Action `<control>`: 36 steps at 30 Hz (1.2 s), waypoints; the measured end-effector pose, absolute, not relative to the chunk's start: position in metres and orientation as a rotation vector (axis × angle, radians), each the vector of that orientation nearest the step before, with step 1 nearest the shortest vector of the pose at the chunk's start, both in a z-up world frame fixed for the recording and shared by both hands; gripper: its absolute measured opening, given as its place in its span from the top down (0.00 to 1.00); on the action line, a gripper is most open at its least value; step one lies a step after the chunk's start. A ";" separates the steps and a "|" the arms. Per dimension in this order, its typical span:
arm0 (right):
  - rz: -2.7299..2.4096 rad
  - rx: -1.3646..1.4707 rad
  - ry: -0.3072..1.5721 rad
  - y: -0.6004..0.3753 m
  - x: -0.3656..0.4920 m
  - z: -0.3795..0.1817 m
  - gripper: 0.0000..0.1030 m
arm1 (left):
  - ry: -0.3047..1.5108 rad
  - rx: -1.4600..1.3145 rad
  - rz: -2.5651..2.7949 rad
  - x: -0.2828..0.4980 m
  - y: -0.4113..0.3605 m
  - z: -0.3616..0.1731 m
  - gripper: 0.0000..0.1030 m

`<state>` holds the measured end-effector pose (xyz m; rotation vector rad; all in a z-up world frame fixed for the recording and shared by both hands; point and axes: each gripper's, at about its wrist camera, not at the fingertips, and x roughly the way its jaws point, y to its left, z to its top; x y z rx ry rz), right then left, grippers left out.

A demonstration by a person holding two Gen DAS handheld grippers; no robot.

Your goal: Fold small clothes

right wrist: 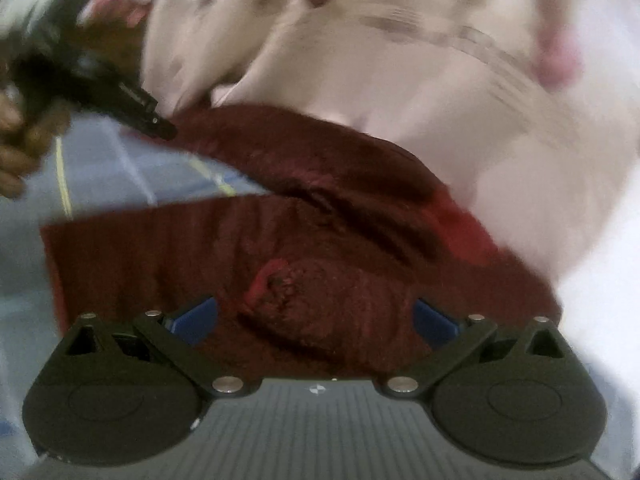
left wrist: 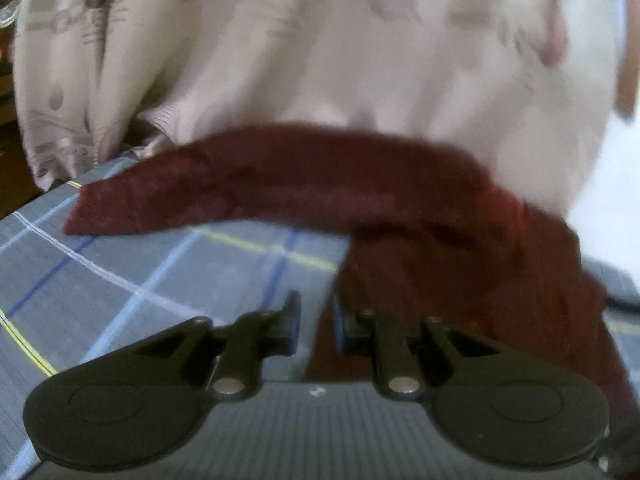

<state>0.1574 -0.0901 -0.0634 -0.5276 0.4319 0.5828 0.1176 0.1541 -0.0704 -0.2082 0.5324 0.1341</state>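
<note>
Curtain [left wrist: 120,60] hangs at the far left of my left view, pale and patterned, and below it the checked sheet [left wrist: 120,280] gives me a flat place to fold on; it looks like a bed, though I cannot be sure. On that sheet lies the garment [left wrist: 300,176], a dark red knit, one narrow end stretched out leftward to a point, the bulk bunched toward the right. I judge the long end is laid out so it can be doubled back over the rest.

My left tool [left wrist: 316,320] sits low over the sheet with its jaws nearly together. Red cloth shows in the slit between the pads, but the blur keeps me from saying whether they pinch it. From the right view, the left tool's tip [right wrist: 160,126] meets the garment's far edge, so a hold there seems likely.

Further right, my right tool [right wrist: 316,316] hovers over the bunched middle, jaws spread wide and gripping nothing. A torn or frayed patch [right wrist: 272,284] lies just ahead of it. I read this as readiness to pin or lift the bulk.
</note>
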 end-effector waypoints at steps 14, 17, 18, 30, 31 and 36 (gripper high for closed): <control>0.567 -0.781 0.487 -0.060 0.202 -0.097 0.91 | 0.499 -0.312 0.155 0.108 0.165 -0.109 0.58; 0.483 -0.650 0.437 -0.085 0.214 -0.074 0.91 | 0.461 -0.315 0.171 0.102 0.166 -0.107 0.34; 0.445 -0.568 0.416 -0.101 0.219 -0.061 0.91 | 0.449 -0.319 0.176 0.101 0.166 -0.107 0.34; -0.162 0.148 0.321 -0.422 0.247 0.024 0.90 | 0.488 -0.385 0.190 0.106 0.177 -0.113 0.33; -0.209 0.190 0.324 -0.446 0.246 0.020 0.89 | 0.490 -0.383 0.190 0.106 0.177 -0.113 0.33; -0.381 0.395 0.396 -0.544 0.241 -0.028 0.89 | 0.503 -0.377 0.194 0.107 0.175 -0.113 0.33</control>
